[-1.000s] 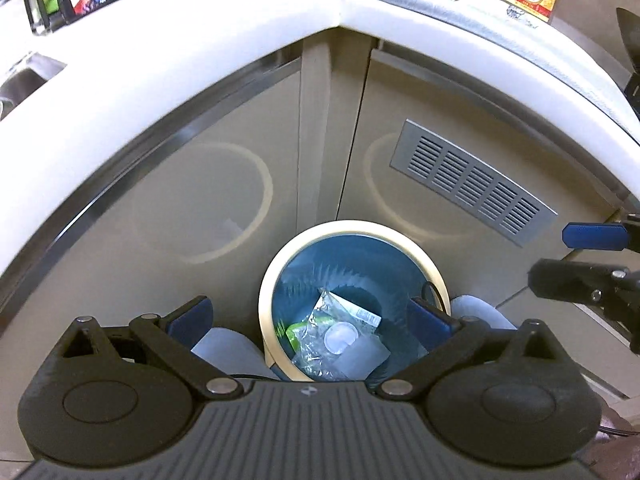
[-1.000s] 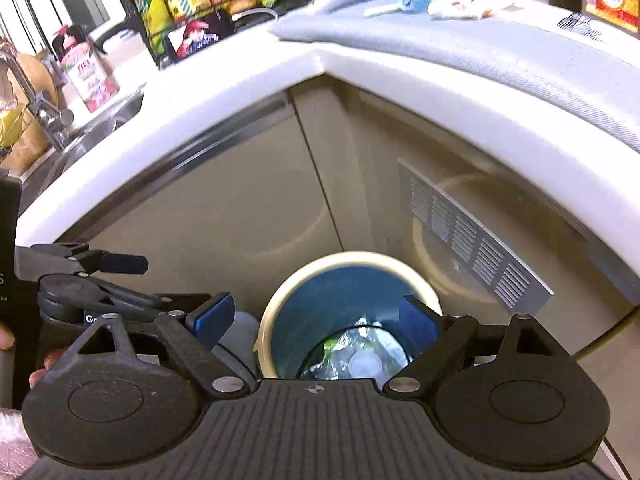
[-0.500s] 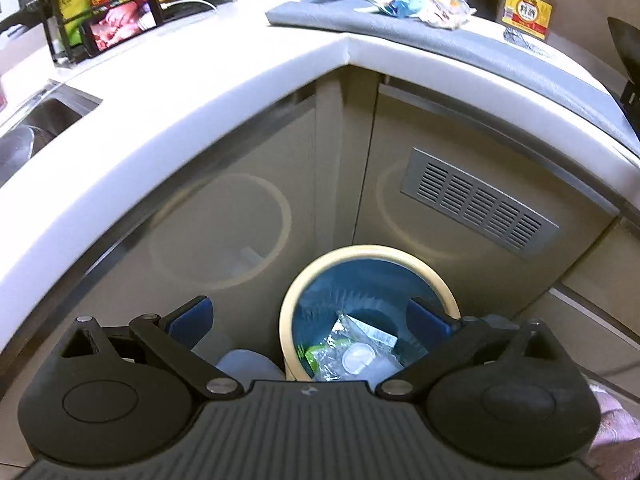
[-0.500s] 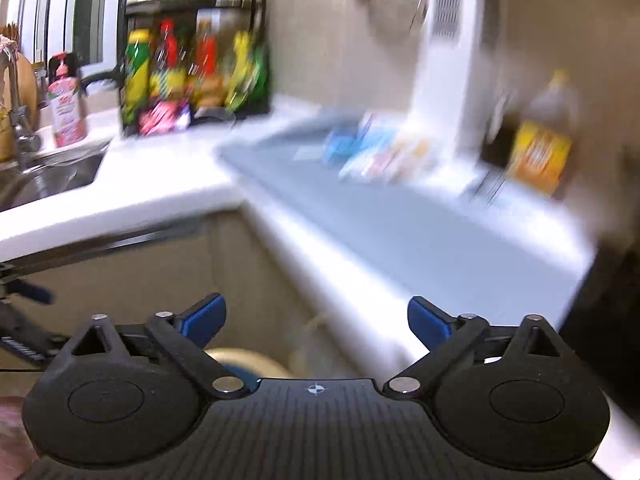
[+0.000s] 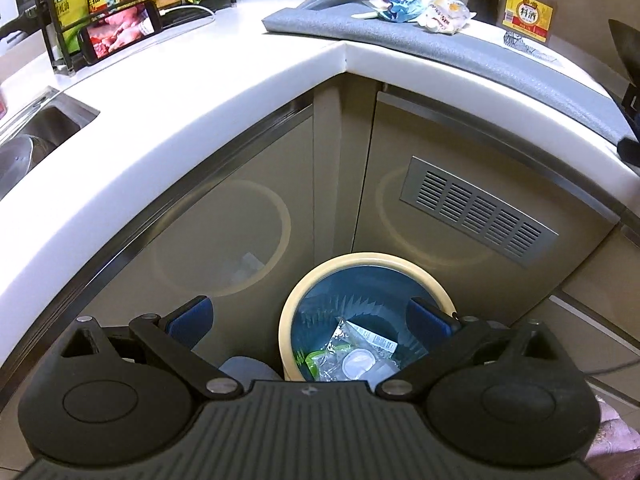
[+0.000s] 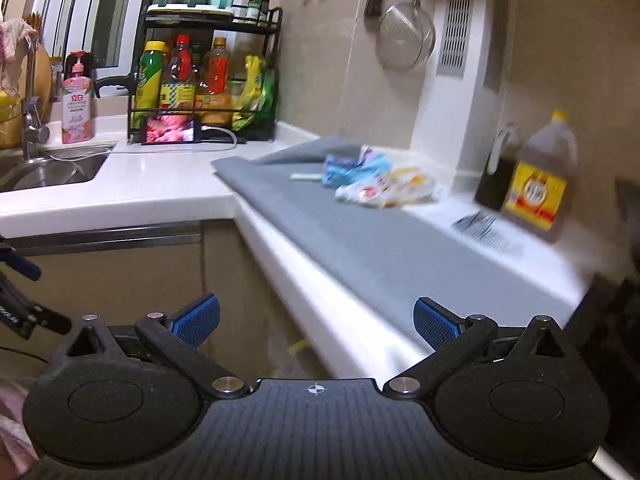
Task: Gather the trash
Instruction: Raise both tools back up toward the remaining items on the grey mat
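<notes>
Trash wrappers (image 6: 380, 184) on grey mat, upper centre of frame; bin half filled.
Tabletop (image 6: 160, 184) carries mat (image 6: 360, 248); bin (image 5: 366, 260), lower centre, holds packets (image 5: 356, 356), likely dropped there. Right gripper (image 6: 316, 320) spread, empty, aimed at wrappers, likely next pick. Left gripper (image 5: 310, 316) spread, empty, above bin.

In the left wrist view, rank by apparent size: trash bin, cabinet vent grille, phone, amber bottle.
1. trash bin
2. cabinet vent grille
3. phone and amber bottle: look alike, unranked.

The bin sits nearest the camera, so true sizes stay unsure.
</notes>
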